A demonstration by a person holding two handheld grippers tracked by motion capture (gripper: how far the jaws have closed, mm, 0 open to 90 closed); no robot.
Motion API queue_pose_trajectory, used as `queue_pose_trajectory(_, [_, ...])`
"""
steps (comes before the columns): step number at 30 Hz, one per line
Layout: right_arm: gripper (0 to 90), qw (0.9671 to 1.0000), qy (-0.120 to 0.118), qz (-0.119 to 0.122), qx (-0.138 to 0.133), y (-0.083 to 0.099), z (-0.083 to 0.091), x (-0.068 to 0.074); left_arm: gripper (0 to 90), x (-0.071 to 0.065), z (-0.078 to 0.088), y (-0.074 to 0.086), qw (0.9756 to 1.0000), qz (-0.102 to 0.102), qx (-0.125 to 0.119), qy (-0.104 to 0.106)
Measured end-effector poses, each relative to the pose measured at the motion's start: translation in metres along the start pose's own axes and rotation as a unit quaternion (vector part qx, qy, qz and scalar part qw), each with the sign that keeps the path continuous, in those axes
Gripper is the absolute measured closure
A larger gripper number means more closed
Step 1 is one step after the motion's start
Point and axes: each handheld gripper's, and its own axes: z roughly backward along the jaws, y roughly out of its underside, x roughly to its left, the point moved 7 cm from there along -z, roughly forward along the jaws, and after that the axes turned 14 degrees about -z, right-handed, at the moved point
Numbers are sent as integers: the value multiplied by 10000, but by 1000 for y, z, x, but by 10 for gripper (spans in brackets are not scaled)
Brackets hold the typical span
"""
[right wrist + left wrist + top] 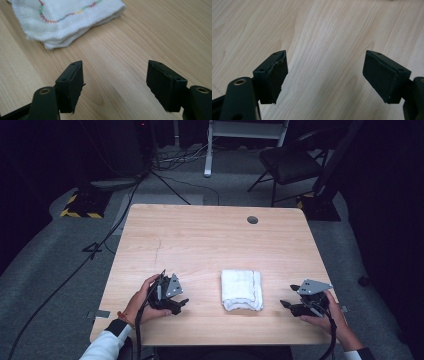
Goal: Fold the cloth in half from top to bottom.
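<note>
One folded white towel [242, 290] on the wooden table [210, 240], and two grippers flanking it. The towel lies just right of the table's middle line, toward the near edge. From the towel, the left gripper [176, 304] sits at about nine o'clock, well apart, and the right gripper [289, 303] at about three o'clock, a little nearer, neither touching the cloth.

Left gripper view: both jaws spread wide, nothing between them, just bare wood grain underneath the left gripper [324, 75]. Right gripper view: the right gripper [115, 85] likewise stands with its jaws parted and nothing between them, and the towel [65, 17] lies at its eleven o'clock, a line of coloured stitching showing on the top fold, stacked layers visible along its edge.

One hand [142, 302] on the left tool, one hand [332, 317] on the right, each close to the near edge of the table. One dark round hole [252, 220] at one o'clock from the towel, near the far edge. Plenty of bare tabletop beyond the towel towards twelve o'clock, and open strips on both sides of it.

Off the table: one chair [292, 162] on the grey floor beyond the far right corner.
</note>
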Motion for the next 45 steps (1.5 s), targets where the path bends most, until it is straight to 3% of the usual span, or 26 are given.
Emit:
queue_pose_trajectory(8, [290,9995,135,-261,-67,17,12,-20,202,3,9,23,9997,193,117,-135])
queue_pose_trajectory(17, [273,9971,319,-694,-18,42,18,-43,200,9,19,52,9979,546,162,-315])
queue_pose_trajectory(23, [258,9935,362,-1079,-79,59,17,-56,199,13,22,78,9942,1012,199,-300])
queue_pose_trajectory(26, [257,9914,347,-1254,-161,64,20,-60,199,13,23,90,9933,1127,152,-195])
queue_pose_trajectory(30, [246,9885,311,-1454,-270,69,21,-63,192,12,23,102,9884,1508,-153,-8])
queue_pose_trajectory(33, [219,9862,342,-1587,-323,71,22,-65,189,11,24,108,9834,1797,-253,82])
queue_pose_trajectory(35, [212,9850,379,-1650,-338,71,21,-65,186,12,25,110,9828,1830,-228,70])
queue_pose_trajectory(45, [210,9849,388,-1654,-341,71,21,-65,182,12,25,110,9824,1854,-208,33])
